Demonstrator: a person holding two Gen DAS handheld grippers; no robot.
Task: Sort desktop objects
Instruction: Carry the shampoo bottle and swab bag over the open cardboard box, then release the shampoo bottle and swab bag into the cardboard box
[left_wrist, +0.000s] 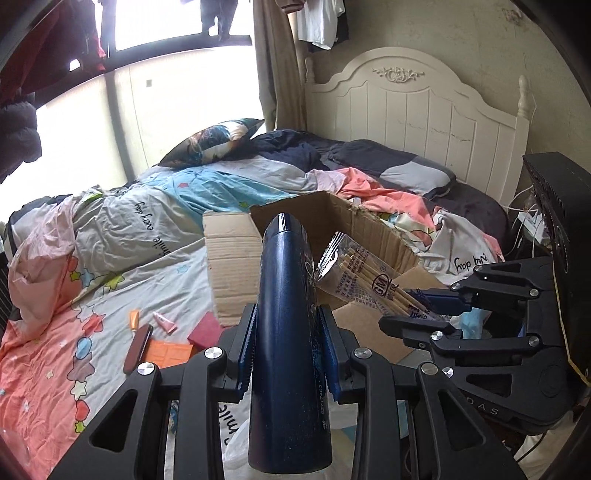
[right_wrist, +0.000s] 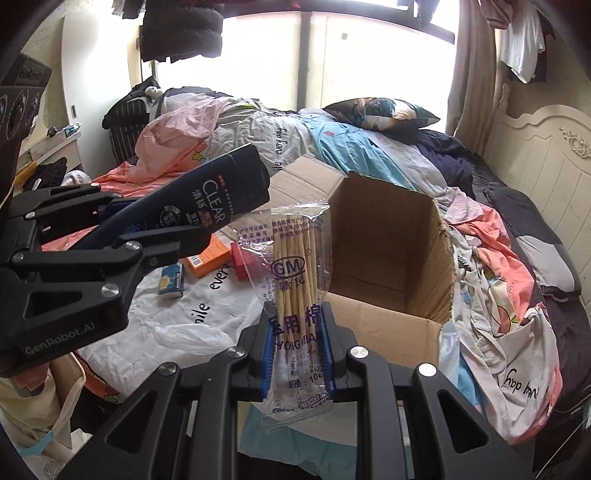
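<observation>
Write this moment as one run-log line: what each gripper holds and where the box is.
left gripper: shut on shampoo bottle | right gripper: shut on cotton swab packet | cardboard box: open, on bed, ahead

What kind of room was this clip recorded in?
A lived-in bedroom, most likely: a white carved wooden headboard stands behind a rumpled patterned quilt, and clothes hang at the bright window. An open brown cardboard box sits on the bed.

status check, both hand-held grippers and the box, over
Left hand-held gripper shut on shampoo bottle. Right hand-held gripper shut on cotton swab packet. Open cardboard box ahead, nothing blocking.
</observation>
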